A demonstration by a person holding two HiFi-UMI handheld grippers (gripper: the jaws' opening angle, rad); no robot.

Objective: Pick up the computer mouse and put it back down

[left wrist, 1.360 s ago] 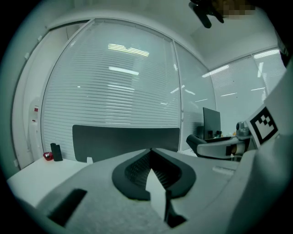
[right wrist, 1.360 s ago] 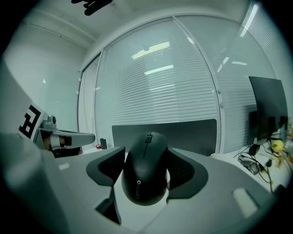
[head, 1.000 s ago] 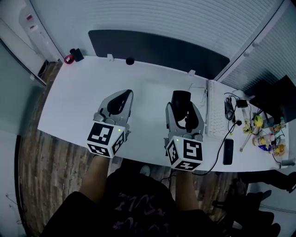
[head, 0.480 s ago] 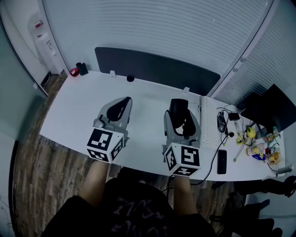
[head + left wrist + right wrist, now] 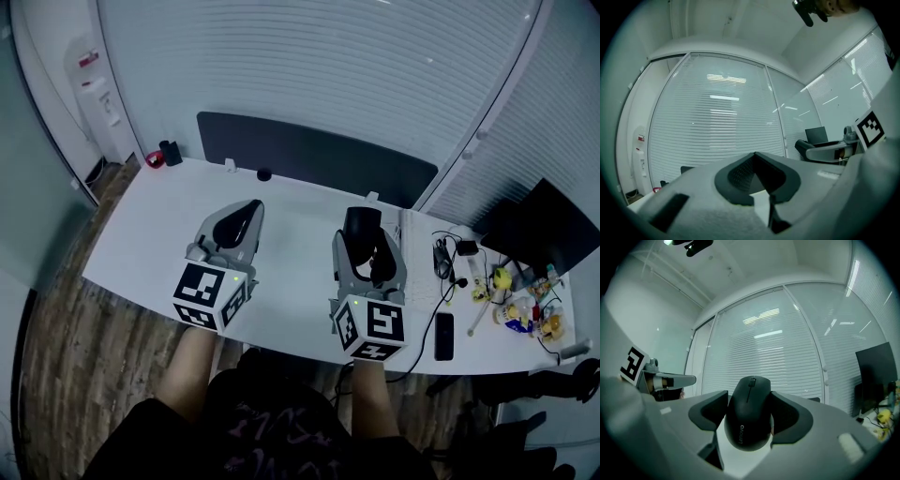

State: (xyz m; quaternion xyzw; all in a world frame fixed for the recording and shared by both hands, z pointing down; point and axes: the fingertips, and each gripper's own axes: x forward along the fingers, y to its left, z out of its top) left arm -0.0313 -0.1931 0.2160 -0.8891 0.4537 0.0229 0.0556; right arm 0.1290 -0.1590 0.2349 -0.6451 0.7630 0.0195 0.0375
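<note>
Both hand-held grippers stand higher above the white table (image 5: 141,230) than a second ago, and the computer mouse (image 5: 362,223) has gone up with the right one. It is black, matte and rounded, with a scroll wheel near its far end and pale lettering along its back. The right hand-held gripper (image 5: 749,409) has its jaws spread wide and pressed against the mouse's two sides, holding it clear of the table. The mouse's long axis runs along the jaws, wheel end pointing away from the person toward the window blinds (image 5: 768,359). The left hand-held gripper (image 5: 754,161) has its jaws closed together with nothing between them.
</note>
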